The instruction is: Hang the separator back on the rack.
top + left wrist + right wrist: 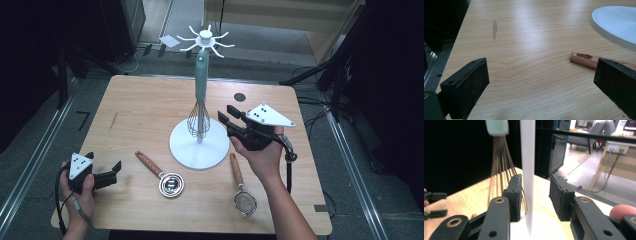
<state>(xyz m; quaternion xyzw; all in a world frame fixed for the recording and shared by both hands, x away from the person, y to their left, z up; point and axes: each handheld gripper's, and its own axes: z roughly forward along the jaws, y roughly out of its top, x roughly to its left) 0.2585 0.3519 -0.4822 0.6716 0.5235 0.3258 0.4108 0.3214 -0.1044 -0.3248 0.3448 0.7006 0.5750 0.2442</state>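
A white utensil stand rises from a round base mid-table, with hooks at its top. A whisk with a teal handle hangs against its pole. My right gripper is open just right of the whisk's wires, level with them. In the right gripper view the white pole stands beyond the gap of that gripper, and the whisk wires are by the left jaw. My left gripper rests open at the table's front left, open over bare wood.
A wooden-handled metal cup lies front centre, its handle end just beyond my left gripper's right jaw. A small strainer with a wooden handle lies front right. The stand's base rim is nearby. A dark round disc sits at the back.
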